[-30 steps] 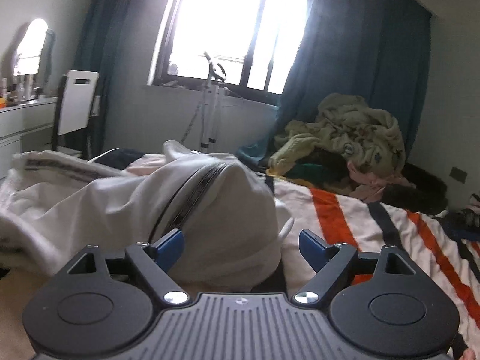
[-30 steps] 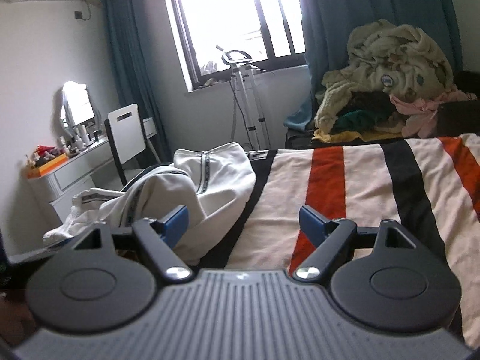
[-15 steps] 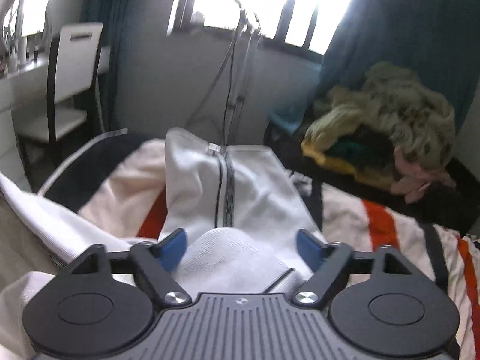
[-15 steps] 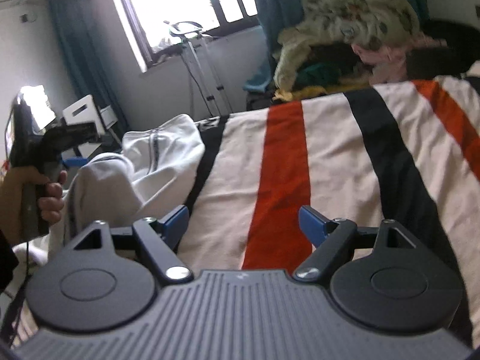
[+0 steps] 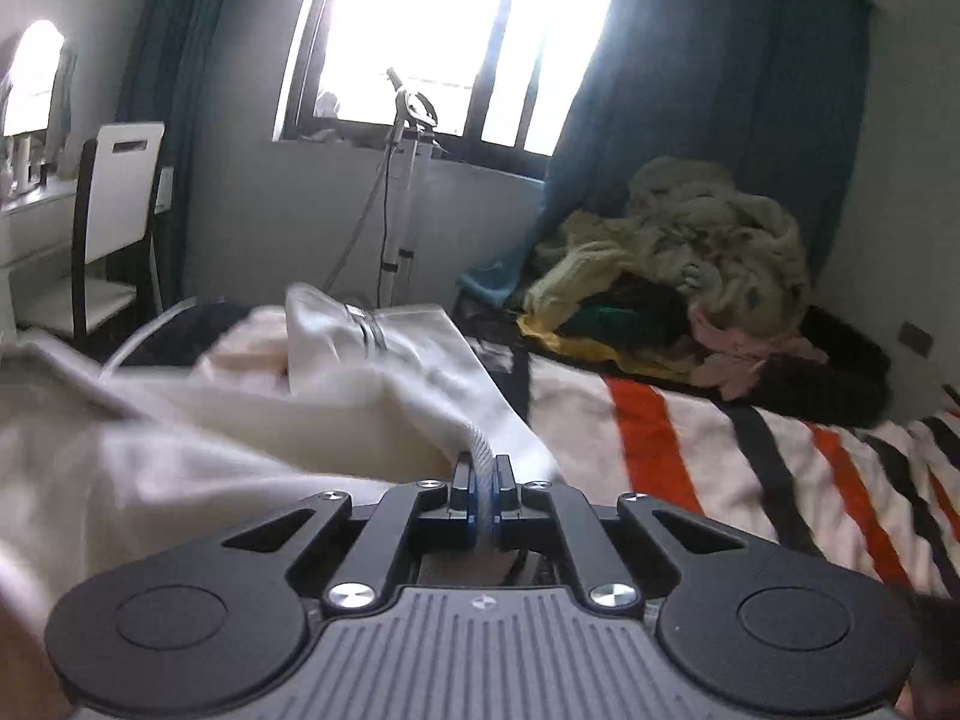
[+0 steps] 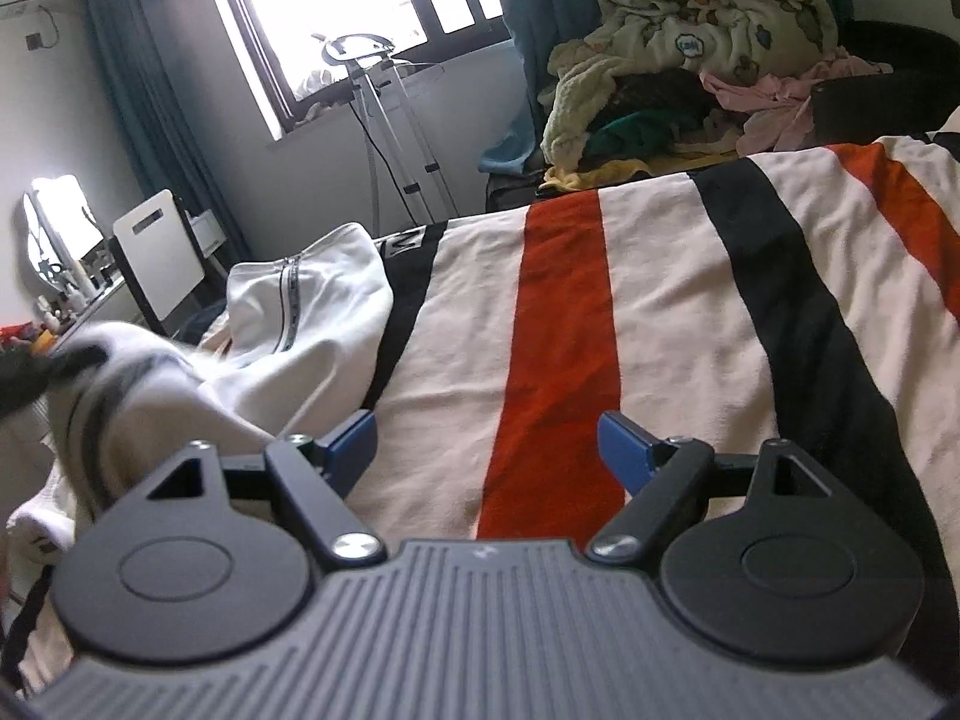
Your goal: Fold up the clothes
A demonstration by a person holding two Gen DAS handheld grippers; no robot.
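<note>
Bright light from the window [image 5: 444,30] fills a bedroom, and we work on a bed [image 6: 660,312] with a cover of cream, orange and black stripes.

Closest to us, our left tongs [image 5: 482,492] have just snapped together on a ribbed edge of the white jacket [image 5: 252,420]. It looks like a cuff or hem, but the cloth is blurry, so we cannot be sure which. We think we hold this edge so we can lift it and pull the jacket out flat before we fold it. The cloth hangs from the grip and stretches back toward the rest of the jacket.

Our right tongs [image 6: 488,447] are wide apart with nothing between them. They hang over the striped cover, just beside the jacket, maybe ready to take another edge.

A bit farther off, the jacket lies bunched at the left side of the bed, with its zip showing. It is not folded yet.

Past the bed, a white chair [image 5: 117,198] stands near the wall, and a big pile of other clothes [image 6: 714,42] waits at the back.

Only the left view shows the clamp on the cloth. Only the right view shows the jacket's zip front [image 6: 291,312] lying on the bed, and how much bare cover is free for folding.
</note>
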